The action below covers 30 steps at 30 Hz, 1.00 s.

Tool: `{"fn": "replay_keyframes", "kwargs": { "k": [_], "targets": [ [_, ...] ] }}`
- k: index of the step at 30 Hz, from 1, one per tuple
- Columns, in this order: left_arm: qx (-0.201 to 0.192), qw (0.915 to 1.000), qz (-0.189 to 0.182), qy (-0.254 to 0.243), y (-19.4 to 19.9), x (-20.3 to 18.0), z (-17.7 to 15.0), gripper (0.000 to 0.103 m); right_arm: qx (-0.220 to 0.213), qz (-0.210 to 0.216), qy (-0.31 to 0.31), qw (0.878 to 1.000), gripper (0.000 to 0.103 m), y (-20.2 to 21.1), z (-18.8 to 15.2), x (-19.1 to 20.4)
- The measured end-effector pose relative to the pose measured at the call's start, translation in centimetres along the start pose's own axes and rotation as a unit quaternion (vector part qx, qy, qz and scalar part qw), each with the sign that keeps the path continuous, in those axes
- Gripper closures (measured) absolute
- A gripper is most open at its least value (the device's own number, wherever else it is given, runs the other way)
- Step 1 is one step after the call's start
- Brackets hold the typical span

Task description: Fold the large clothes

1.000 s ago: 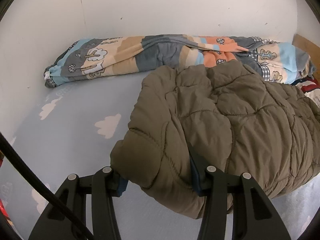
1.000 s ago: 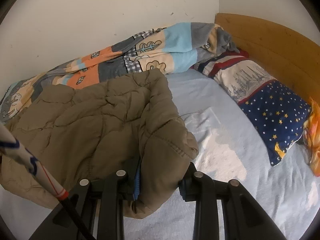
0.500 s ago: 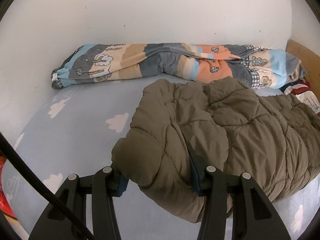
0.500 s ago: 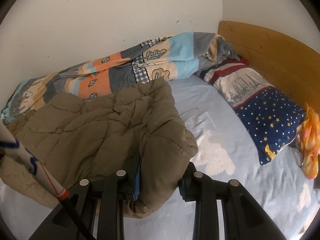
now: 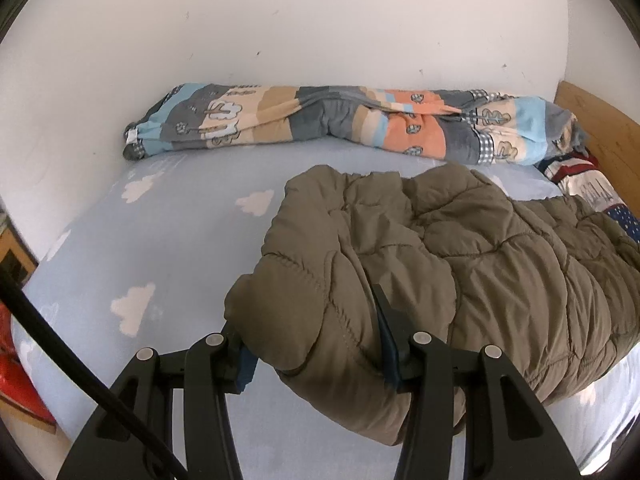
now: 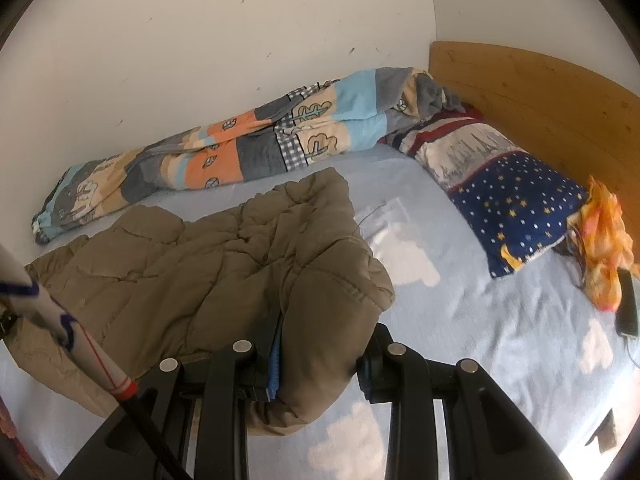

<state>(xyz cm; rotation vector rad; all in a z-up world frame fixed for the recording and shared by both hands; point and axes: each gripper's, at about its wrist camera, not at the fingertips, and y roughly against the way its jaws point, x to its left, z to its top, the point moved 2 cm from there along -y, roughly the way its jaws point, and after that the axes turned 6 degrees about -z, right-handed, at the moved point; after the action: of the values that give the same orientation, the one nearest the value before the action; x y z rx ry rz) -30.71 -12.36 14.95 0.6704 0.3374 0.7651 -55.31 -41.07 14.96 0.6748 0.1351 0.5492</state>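
Observation:
An olive-brown quilted padded coat (image 5: 460, 264) lies on the pale blue bed sheet (image 5: 160, 248), its near edge lifted. My left gripper (image 5: 316, 344) is shut on the coat's thick left corner, the padding bulging between the two fingers. In the right wrist view the same coat (image 6: 192, 276) spreads to the left, and my right gripper (image 6: 320, 356) is shut on its puffy right corner. Both held corners hang just above the sheet (image 6: 460, 320).
A rolled patchwork blanket (image 5: 340, 124) lies along the white wall. A star-patterned pillow (image 6: 512, 200) leans by the wooden headboard (image 6: 540, 92), with an orange cloth (image 6: 608, 248) and a dark phone (image 6: 626, 308) beside it. A red object (image 5: 16, 364) sits off the bed's left edge.
Both grippers have drawn back from the wall with the coat's corners still in them, so more sheet shows between coat and blanket. The grips have not changed.

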Motion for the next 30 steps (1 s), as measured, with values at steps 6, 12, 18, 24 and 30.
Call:
{"fn": "replay_keyframes", "kwargs": {
  "k": [6,12,18,24,30],
  "targets": [
    [0.052,0.9984,-0.004,0.023,-1.1,1.6,-4.9,0.053,0.033,0.009,-0.008,0.999,0.072,0.6,-4.2,-1.3],
    [0.079,0.9940,-0.021,0.073,-2.5,3.1,-8.1,0.050,0.097,0.027,-0.061,0.993,0.071,-1.7,-7.8,-3.6],
    [0.106,0.9797,-0.054,0.161,-3.9,5.8,-10.2,0.032,0.130,0.038,-0.108,0.985,0.069,-3.1,-10.1,-5.0],
    [0.119,0.9390,-0.134,0.294,-3.5,9.9,-12.2,0.029,0.167,0.092,-0.210,0.959,0.059,-4.3,-12.0,-8.0],
    [0.094,0.8915,-0.164,0.412,-1.1,14.2,-13.8,0.029,0.165,0.121,-0.262,0.943,0.051,-2.5,-12.6,-10.1]
  ]
}}
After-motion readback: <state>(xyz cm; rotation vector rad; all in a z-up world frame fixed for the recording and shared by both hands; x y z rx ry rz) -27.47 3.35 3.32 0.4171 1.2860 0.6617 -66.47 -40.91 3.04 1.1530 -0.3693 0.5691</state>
